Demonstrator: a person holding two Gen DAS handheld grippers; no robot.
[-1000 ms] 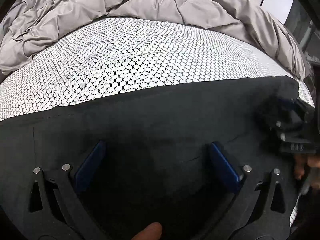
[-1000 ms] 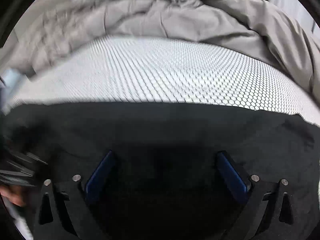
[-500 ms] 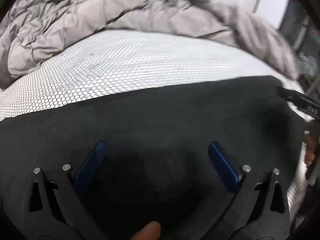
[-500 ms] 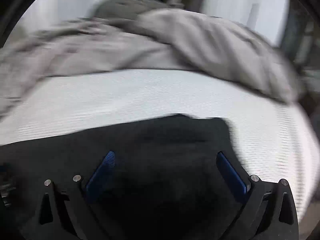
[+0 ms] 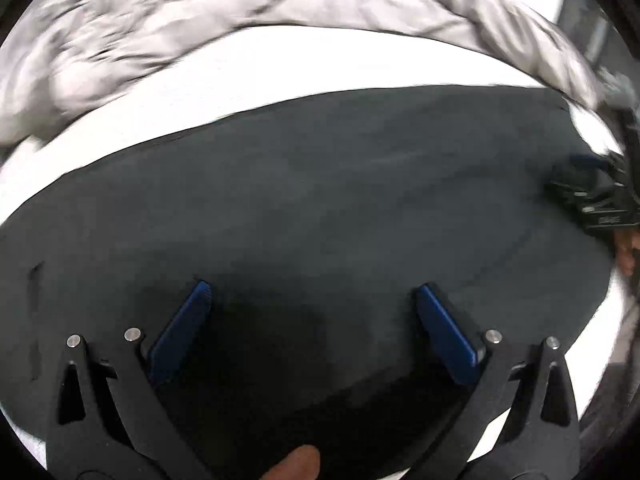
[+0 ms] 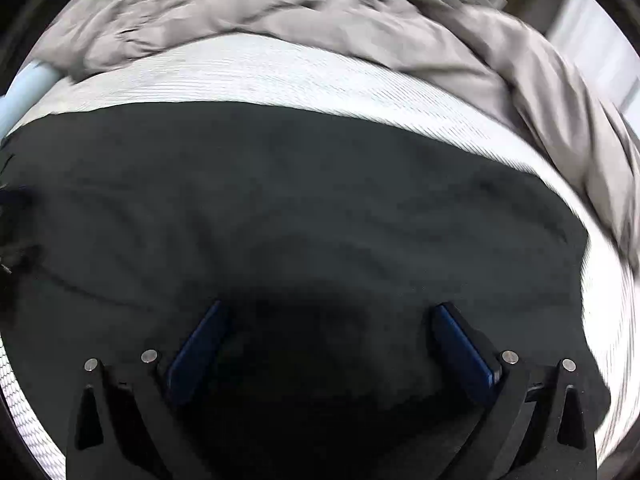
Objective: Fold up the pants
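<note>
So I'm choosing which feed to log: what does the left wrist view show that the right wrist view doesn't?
Left wrist only: the right tongs at the right edge over the pants, a hand behind them, and a fingertip at the bottom. Right wrist only: a pale blue thing at the far left and the pants' right end. Both: open tongs above black pants on the white sheet, with the grey duvet behind.
</note>
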